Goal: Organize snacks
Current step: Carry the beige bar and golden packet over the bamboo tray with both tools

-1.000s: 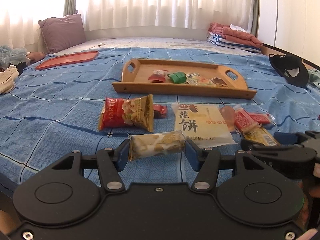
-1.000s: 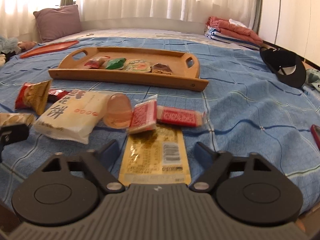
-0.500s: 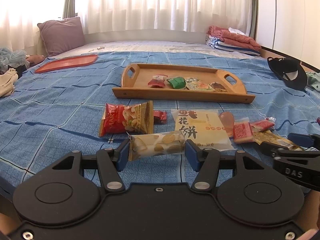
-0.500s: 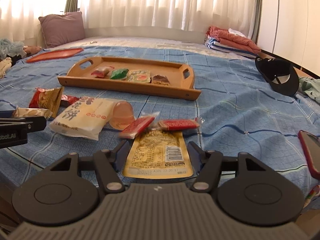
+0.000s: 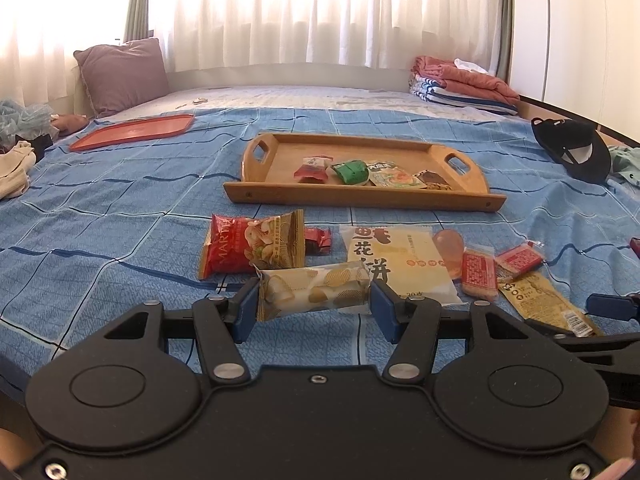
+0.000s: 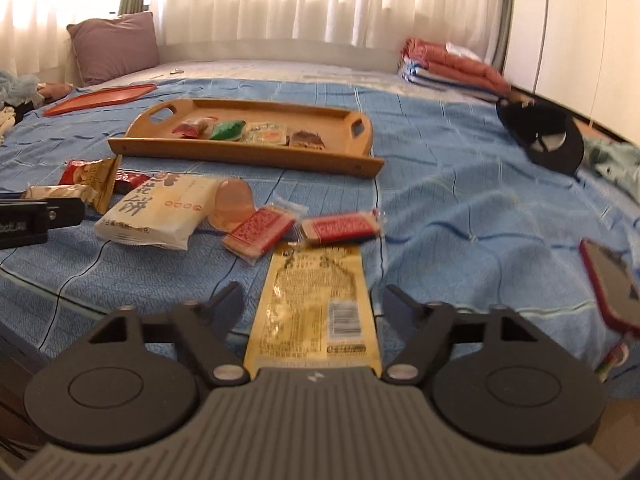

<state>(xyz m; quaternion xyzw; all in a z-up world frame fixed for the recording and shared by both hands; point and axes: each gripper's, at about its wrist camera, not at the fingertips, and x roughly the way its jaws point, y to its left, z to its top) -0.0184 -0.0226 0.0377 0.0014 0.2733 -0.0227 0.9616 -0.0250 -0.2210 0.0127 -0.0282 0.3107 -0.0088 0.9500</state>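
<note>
Holding light, crinkly cracker pack (image 5: 314, 290) by its ends in your left gripper (image 5: 314, 304), low middle. Right gripper (image 6: 310, 304) jaws just opened wide around slippery gold packet (image 6: 316, 300); pinch its long sides.

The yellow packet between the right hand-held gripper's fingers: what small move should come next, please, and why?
Probably close the right hand-held gripper on the yellow packet. Its jaws have just been opening and stand clear of the packet's edges, so nothing is gripped yet, while the wooden tray still has room.
</note>
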